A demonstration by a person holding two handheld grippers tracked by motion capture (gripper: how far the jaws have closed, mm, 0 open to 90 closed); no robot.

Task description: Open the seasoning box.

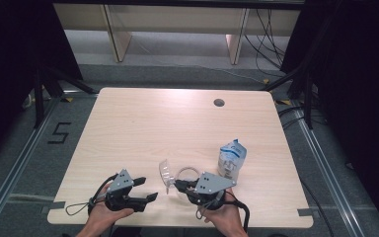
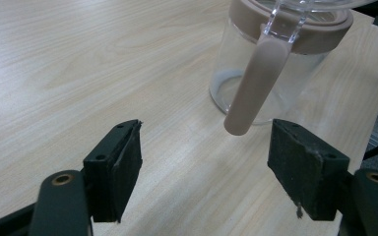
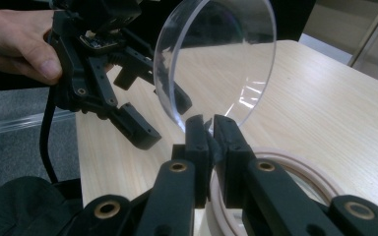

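We see the right gripper (image 1: 176, 184) near the table's (image 1: 143, 123) near edge, a little right of its middle, with its jaws pinched almost together on the lower rim of a clear round lid (image 3: 216, 59); the lid stands tilted up on edge above the jaws in the right gripper view, and in the high view it shows as a small clear flap (image 1: 165, 171) just left of the jar; we cannot tell whether the pads press hard on it or only just hold it. The glass jar (image 2: 270, 73) stands upright on the table beside the right gripper, with a pinkish-brown rim (image 3: 295, 167) around its open mouth and a pinkish-brown handle (image 2: 256, 83) hanging down its side; the right gripper view looks down on that rim just behind its own jaws. The left gripper (image 1: 148, 190) rests close to the near edge, left of the jar and apart from it; its jaws stand wide with nothing between them, the jar's handle lying beyond them in the left gripper view. A blue-and-white packet (image 1: 232, 158) stands toward the right edge, just beside the right gripper. A round hole (image 1: 219, 102) sits near the far edge.
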